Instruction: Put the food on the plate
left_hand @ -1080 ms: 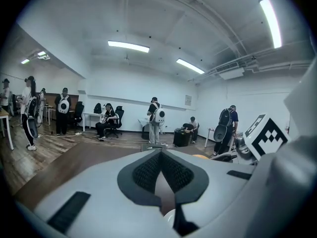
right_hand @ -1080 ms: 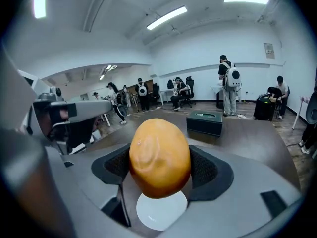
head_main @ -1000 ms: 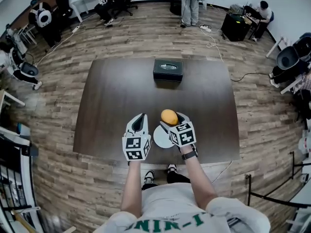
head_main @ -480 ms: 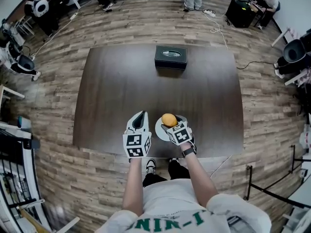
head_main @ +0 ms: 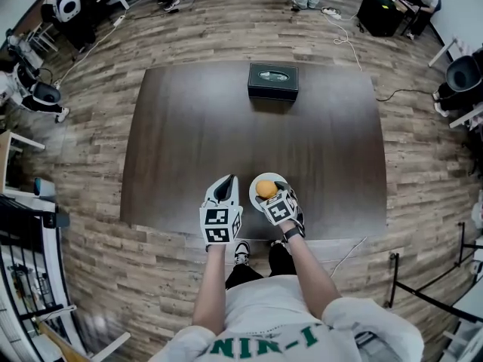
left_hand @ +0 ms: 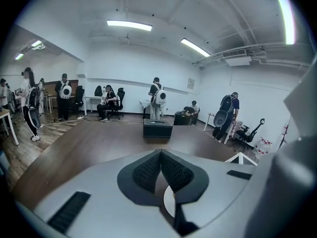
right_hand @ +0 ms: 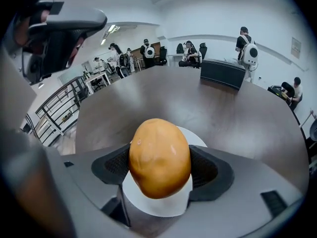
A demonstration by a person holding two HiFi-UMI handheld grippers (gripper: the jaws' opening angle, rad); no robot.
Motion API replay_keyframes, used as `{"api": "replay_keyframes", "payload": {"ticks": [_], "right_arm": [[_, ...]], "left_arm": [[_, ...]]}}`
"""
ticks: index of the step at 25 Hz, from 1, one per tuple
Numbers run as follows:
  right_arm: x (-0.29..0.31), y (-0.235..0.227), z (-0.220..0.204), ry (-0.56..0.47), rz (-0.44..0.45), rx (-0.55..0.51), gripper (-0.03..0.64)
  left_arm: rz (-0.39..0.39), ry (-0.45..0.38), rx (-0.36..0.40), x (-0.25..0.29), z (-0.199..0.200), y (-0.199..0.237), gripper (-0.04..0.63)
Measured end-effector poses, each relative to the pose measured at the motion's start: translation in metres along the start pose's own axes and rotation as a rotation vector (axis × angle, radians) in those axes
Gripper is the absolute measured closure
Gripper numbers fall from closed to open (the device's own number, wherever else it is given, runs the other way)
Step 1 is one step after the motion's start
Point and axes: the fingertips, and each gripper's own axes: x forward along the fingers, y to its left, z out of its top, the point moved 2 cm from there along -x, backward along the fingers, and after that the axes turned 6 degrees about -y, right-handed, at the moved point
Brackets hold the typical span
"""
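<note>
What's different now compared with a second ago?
The right tongs carried the orange food from the plate's far edge to over its middle, still gripping it. The left tongs stayed shut and empty beside the plate; the black box did not move.

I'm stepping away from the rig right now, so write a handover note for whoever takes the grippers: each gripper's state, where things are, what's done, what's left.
Left gripper: jaws together, empty, just left of the plate.
Right gripper: clamped on the orange-yellow fruit.
Things: the fruit sits over the white plate at the table's near edge; whether it touches the plate is unclear.
Done: fruit gripped and brought to the plate.
Left: set it down, open the right jaws, pull back.
</note>
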Motion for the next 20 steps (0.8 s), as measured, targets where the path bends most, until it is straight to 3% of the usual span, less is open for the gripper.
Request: {"api": "replay_keyframes", "payload": {"ticks": [5,10,20], "right_arm": [[0.002,-0.005,-0.005,0.021,-0.023,0.012,0.261],[-0.008,-0.008,0.002,-0.006,-0.043,0.033,0.209],[-0.069,-0.027,0.065,-0.218,-0.07,0.1,0.204]], "left_arm": [[-0.014,0.005,0.018,-0.002,0.002,-0.001,0.584],[-0.032,0.001,0.01,-0.007,0.009,0.003,0.584],[-0.064,-0.079,-0.039,-0.013,0.049,0.015,0.584]]}}
